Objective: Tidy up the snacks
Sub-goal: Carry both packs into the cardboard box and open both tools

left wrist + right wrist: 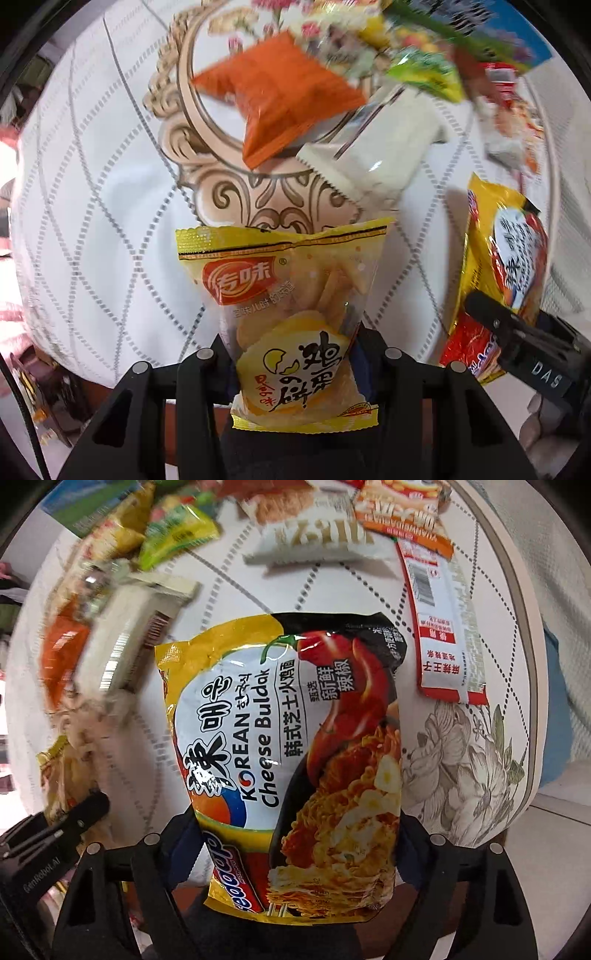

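1. The table point(92, 184) wears a white quilted cloth with grey stitched diamonds and a tan scrollwork print; in the right wrist view its rim shows a grey flower print.
2. The left gripper point(295, 354) is clamped on a yellow cracker packet point(291, 306), its two fingers pressing the packet's lower half from either side. The packet stands upright above the cloth, with its clear window showing pale round crackers.
3. Beyond it, an orange packet point(280, 99) lies on the scrollwork, overlapping the end of a white bar wrapper point(373, 155) with a sawtooth edge just to its right.
4. Farther back and to the right sits a blurred heap of snacks, among them a green-yellow packet point(424, 74).
5. The right gripper point(301, 845) is closed on a large noodle packet point(291, 753), gripping its lower part from both sides. The packet is held upright over the cloth, its yellow, white and black print reading "Korean Cheese Buldak".
6. In the left wrist view the same noodle packet appears at the right edge, well apart from the cracker packet.
7. Behind it, in the right wrist view, a white packet point(314, 531) lies flat, and a long red-and-white wrapper point(439, 627) lies near the table's right rim.
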The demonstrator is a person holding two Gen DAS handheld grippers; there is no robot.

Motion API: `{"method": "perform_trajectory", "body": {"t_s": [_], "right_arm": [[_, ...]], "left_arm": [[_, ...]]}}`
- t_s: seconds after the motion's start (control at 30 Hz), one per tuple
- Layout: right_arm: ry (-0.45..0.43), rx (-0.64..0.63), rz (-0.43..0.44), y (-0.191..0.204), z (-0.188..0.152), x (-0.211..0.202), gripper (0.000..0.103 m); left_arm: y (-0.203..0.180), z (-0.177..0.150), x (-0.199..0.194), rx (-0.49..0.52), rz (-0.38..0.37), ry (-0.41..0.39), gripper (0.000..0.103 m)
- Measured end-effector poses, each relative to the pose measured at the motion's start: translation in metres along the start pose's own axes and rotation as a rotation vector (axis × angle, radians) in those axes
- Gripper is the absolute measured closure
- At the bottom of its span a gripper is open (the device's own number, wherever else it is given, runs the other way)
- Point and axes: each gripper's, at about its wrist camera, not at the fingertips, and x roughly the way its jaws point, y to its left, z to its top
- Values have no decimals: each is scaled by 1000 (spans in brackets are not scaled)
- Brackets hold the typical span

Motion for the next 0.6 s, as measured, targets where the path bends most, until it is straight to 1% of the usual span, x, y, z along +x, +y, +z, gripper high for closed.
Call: {"method": "perform_trajectory", "body": {"t_s": [0.07,0.13,0.2,0.3,0.37,0.43,0.47,0.53,0.6], "right_arm": [[-9,4,68,2,-2,-15,15],[-28,-2,126,5,1,-34,15],[-60,-9,173,7,10,-57,15],[-112,-25,232,10,38,-94,15],[-156,-39,268,13,69,-123,15],[-191,-41,291,14,99,-145,15],[-214,-51,298,17,122,-157,15],[-243,-49,305,20,153,-169,15],[-278,-55,295,25,190,-177,15]], "left_arm": [[-2,0,-19,4,-21,-18,59],[-5,9,-46,4,-44,-50,59],[-10,26,-71,3,-63,-90,59],[-26,64,-109,18,-97,-157,59],[-40,98,-132,38,-116,-193,59],[-50,142,-149,50,-123,-233,59],[-57,163,-153,58,-117,-249,59],[-68,210,-165,66,-93,-281,59],[-74,255,-165,68,-69,-289,59]]}}
